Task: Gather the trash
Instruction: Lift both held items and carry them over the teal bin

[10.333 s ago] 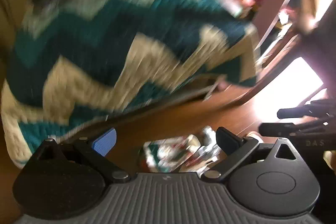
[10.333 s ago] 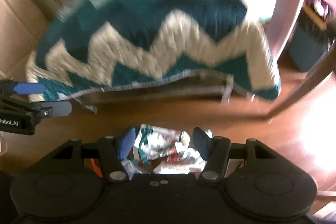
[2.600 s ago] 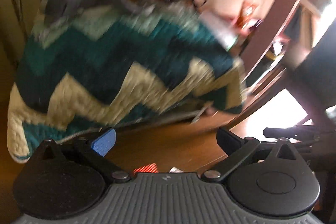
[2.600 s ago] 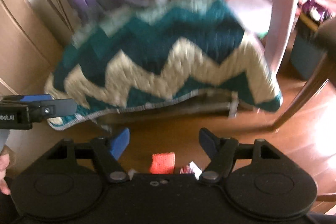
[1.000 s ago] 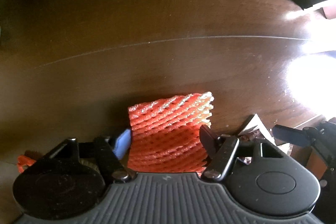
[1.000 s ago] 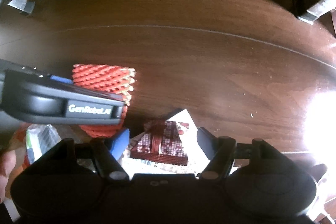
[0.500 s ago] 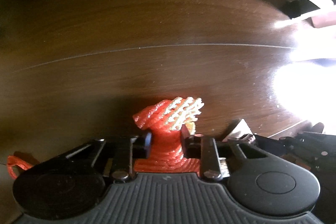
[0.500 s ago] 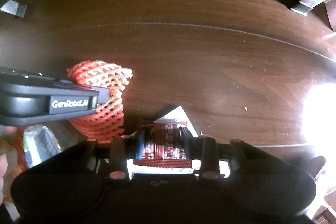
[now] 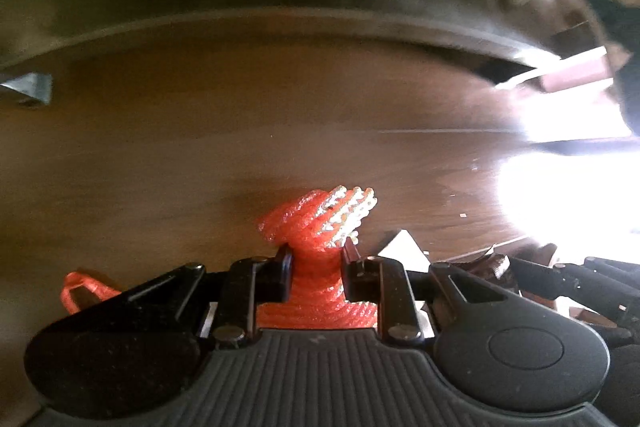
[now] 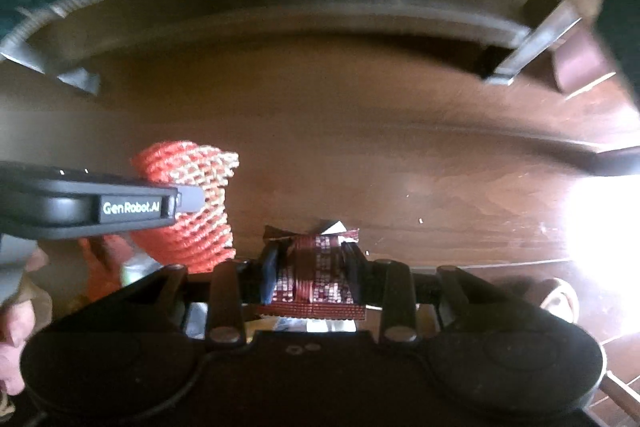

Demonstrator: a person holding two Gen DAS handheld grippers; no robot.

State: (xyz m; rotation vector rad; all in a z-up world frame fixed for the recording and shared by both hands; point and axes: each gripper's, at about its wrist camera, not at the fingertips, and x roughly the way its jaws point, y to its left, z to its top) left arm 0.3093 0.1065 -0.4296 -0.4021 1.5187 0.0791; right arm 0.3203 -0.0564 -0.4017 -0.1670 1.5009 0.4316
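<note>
Lifting two pieces of floor litter calls for steady, level hands and unrelaxed grips, since both are light and crushable. The left gripper (image 9: pixel 314 269) pinches an orange foam fruit net (image 9: pixel 320 223), which bulges beyond its narrowed jaws; the right gripper (image 10: pixel 310 273) clamps a maroon patterned wrapper (image 10: pixel 318 277) squarely between its pads.

"GenRobot.AI" on left claw (image 10: pixel 188 198)

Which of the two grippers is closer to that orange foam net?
The left. The left gripper is clamped on the orange foam net; the right gripper, beside it, grips a dark red wrapper.
</note>
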